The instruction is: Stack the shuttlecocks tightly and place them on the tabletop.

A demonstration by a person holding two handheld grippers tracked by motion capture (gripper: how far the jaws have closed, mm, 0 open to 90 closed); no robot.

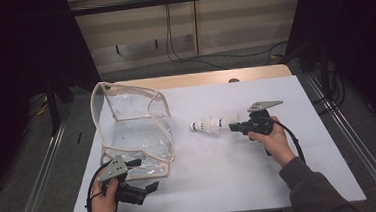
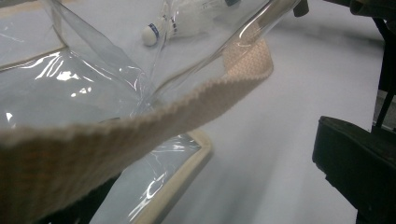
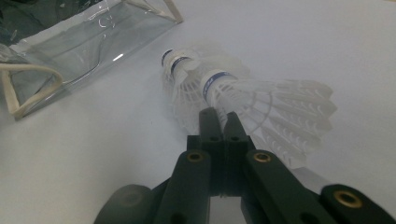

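My right gripper (image 3: 223, 122) is clamped on the skirt of three nested shuttlecocks (image 3: 219, 88), lying mid-table (image 1: 241, 182). One clear bag (image 1: 132, 130) stands just left. My left gripper (image 1: 149, 186): jaws parted around its woven rim (image 2: 140, 130).

High cam overhead; gripper cams close, both see shuttlecocks (image 3: 219, 88).

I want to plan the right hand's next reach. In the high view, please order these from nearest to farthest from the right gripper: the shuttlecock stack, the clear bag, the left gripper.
1. shuttlecock stack: clamped at the tip of the right gripper, pointing left.
2. clear bag: farther left, standing open on the table's left half.
3. left gripper: farthest, at the near-left corner, beside the bag's front edge.
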